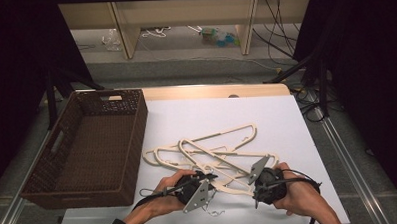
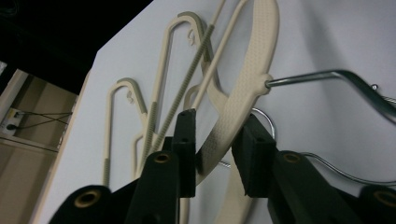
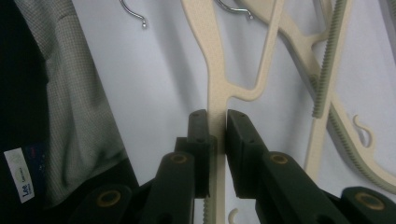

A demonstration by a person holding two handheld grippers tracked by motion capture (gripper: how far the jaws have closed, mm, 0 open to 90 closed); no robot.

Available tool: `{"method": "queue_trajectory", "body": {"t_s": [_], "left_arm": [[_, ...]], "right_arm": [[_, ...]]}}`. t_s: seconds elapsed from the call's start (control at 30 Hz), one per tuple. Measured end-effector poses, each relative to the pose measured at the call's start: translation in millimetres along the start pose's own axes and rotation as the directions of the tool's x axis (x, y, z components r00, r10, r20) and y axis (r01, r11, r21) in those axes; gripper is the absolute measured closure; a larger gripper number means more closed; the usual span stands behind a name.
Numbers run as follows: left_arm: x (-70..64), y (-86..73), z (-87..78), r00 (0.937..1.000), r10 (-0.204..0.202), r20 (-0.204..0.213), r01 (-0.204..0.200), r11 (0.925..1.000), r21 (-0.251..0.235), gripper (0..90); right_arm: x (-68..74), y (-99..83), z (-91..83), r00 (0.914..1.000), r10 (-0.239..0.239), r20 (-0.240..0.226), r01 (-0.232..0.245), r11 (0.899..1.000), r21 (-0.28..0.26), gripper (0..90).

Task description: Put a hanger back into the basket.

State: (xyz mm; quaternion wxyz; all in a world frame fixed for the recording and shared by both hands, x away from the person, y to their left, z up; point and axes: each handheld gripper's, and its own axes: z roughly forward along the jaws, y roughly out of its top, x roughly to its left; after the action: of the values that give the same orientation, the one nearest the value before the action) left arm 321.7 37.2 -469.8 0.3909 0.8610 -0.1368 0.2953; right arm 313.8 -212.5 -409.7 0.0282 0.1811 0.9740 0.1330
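Note:
Several cream plastic hangers (image 1: 215, 141) lie tangled on the white table top (image 1: 282, 119). My left gripper (image 1: 209, 178) is at the front of the pile. In the left gripper view it (image 2: 217, 149) is shut on the curved shoulder of the front hanger (image 2: 247, 79), just below its metal hook (image 2: 327, 74). My right gripper (image 1: 259, 188) is a little to the right. In the right gripper view it (image 3: 218, 135) is shut on a straight arm of a hanger (image 3: 210, 46). This looks like the same hanger (image 1: 232, 190), which spans between both grippers.
A brown wicker basket (image 1: 137, 139) stands empty at the table's left. A checked sleeve (image 3: 70, 93) fills the left of the right gripper view. More hangers (image 3: 327, 93) lie just beyond the held one. Bare white board (image 1: 186, 110) lies behind the pile.

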Motion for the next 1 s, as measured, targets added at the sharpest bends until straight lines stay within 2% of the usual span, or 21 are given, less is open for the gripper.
{"method": "queue_trajectory", "body": {"t_s": [0.17, 0.23, 0.27, 0.3, 0.33, 0.37, 0.4, 0.43, 0.47, 0.5, 0.53, 0.6, 0.63, 0.67, 0.77, 0.8, 0.83, 0.87, 0.9, 0.93, 1.0], "left_arm": [[10.9, 8.8, -1.4, 0.9970, 0.076, 0.016, -0.076, 0.9970, 0.009, 77.7], [15.6, 13.2, -1.8, 0.9929, 0.118, 0.018, -0.118, 0.9930, 0.007, 79.9], [19.3, 15.9, -2.2, 0.9895, 0.145, -0.003, -0.145, 0.9895, -0.001, 80.9], [22.6, 17.8, -3.3, 0.9878, 0.155, -0.017, -0.155, 0.9879, -0.002, 81.8], [26.2, 19.1, -4.7, 0.9899, 0.140, -0.022, -0.140, 0.9901, -0.003, 82.6], [30.3, 20.6, -5.7, 0.9865, 0.161, -0.031, -0.161, 0.9869, -0.009, 83.4], [31.3, 19.5, -7.7, 0.9929, 0.116, -0.028, -0.116, 0.9933, 0.002, 84.2], [35.4, 19.6, -9.1, 0.9932, 0.112, -0.032, -0.112, 0.9937, 0.004, 84.8], [38.7, 19.1, -10.2, 0.9941, 0.104, -0.031, -0.104, 0.9946, 0.005, 85.4], [43.7, 19.0, -12.0, 0.9947, 0.094, -0.043, -0.093, 0.9956, 0.008, 85.6], [46.4, 18.9, -13.2, 0.9957, 0.080, -0.047, -0.080, 0.9968, 0.006, 85.6], [53.3, 19.3, -17.3, 0.9961, 0.065, -0.059, -0.064, 0.9979, 0.004, 85.6], [56.8, 20.1, -19.9, 0.9956, 0.062, -0.070, -0.061, 0.9981, 0.006, 85.7], [60.7, 20.7, -22.7, 0.9950, 0.058, -0.080, -0.058, 0.9983, 0.006, 85.7], [72.7, 21.4, -31.7, 0.9950, -0.015, -0.099, 0.014, 0.9999, -0.004, 85.7], [76.7, 21.3, -34.9, 0.9934, -0.041, -0.107, 0.041, 0.9991, -0.008, 85.7], [81.5, 21.0, -39.7, 0.9920, -0.054, -0.114, 0.055, 0.9985, 0.007, 85.6], [84.9, 20.4, -42.9, 0.9865, -0.112, -0.120, 0.111, 0.9937, -0.015, 85.7], [87.2, 19.9, -45.2, 0.9827, -0.140, -0.121, 0.139, 0.9901, -0.022, 85.7], [90.3, 19.0, -48.2, 0.9742, -0.192, -0.119, 0.188, 0.9813, -0.041, 85.7], [93.6, 18.3, -52.3, 0.9629, -0.244, -0.115, 0.239, 0.9696, -0.052, 85.7]], "right_arm": [[-5.2, -4.7, -3.2, 0.9997, 0.026, 0.001, -0.026, 0.999, -0.030, 79.1], [-7.3, -6.1, -7.7, 0.9989, 0.043, 0.020, -0.041, 0.996, -0.082, 64.4], [-8.3, -5.7, -12.1, 0.9967, 0.066, 0.046, -0.060, 0.991, -0.124, 56.5], [-9.6, -5.2, -17.5, 0.9937, 0.086, 0.072, -0.073, 0.983, -0.166, 50.0], [-10.8, -4.6, -23.8, 0.9905, 0.096, 0.098, -0.074, 0.975, -0.211, 46.0], [-11.0, -3.8, -33.4, 0.9818, 0.124, 0.143, -0.084, 0.962, -0.261, 43.9], [-11.0, -3.6, -39.8, 0.9762, 0.129, 0.174, -0.075, 0.954, -0.289, 41.9], [-10.1, -3.6, -49.1, 0.9727, 0.133, 0.190, -0.066, 0.944, -0.323, 40.6], [-8.0, -4.0, -56.1, 0.9635, 0.150, 0.222, -0.055, 0.921, -0.386, 40.0], [-7.0, -4.4, -65.7, 0.9608, 0.149, 0.234, -0.039, 0.908, -0.418, 39.3], [-5.3, -4.7, -74.8, 0.9494, 0.178, 0.259, -0.033, 0.877, -0.479, 39.3], [-4.3, -5.3, -82.9, 0.9473, 0.204, 0.247, -0.036, 0.834, -0.551, 39.6], [-2.7, -5.7, -86.3, 0.9475, 0.217, 0.234, -0.045, 0.816, -0.576, 39.5], [-1.3, -6.0, -88.8, 0.9475, 0.223, 0.229, -0.047, 0.806, -0.590, 39.3], [1.8, -4.1, -89.2, 0.9514, 0.212, 0.223, -0.036, 0.796, -0.604, 38.9], [2.2, -3.2, -88.1, 0.9530, 0.209, 0.220, -0.035, 0.796, -0.605, 38.5], [3.4, -2.0, -86.6, 0.9577, 0.200, 0.207, -0.037, 0.800, -0.598, 38.6], [4.5, -0.8, -84.3, 0.9619, 0.190, 0.196, -0.037, 0.803, -0.595, 38.5], [5.3, 0.9, -80.9, 0.9669, 0.172, 0.188, -0.031, 0.812, -0.583, 38.2], [5.8, 2.0, -78.4, 0.9691, 0.162, 0.186, -0.026, 0.817, -0.576, 38.0], [6.5, 4.6, -70.9, 0.9736, 0.132, 0.186, -0.007, 0.833, -0.553, 37.8]]}}
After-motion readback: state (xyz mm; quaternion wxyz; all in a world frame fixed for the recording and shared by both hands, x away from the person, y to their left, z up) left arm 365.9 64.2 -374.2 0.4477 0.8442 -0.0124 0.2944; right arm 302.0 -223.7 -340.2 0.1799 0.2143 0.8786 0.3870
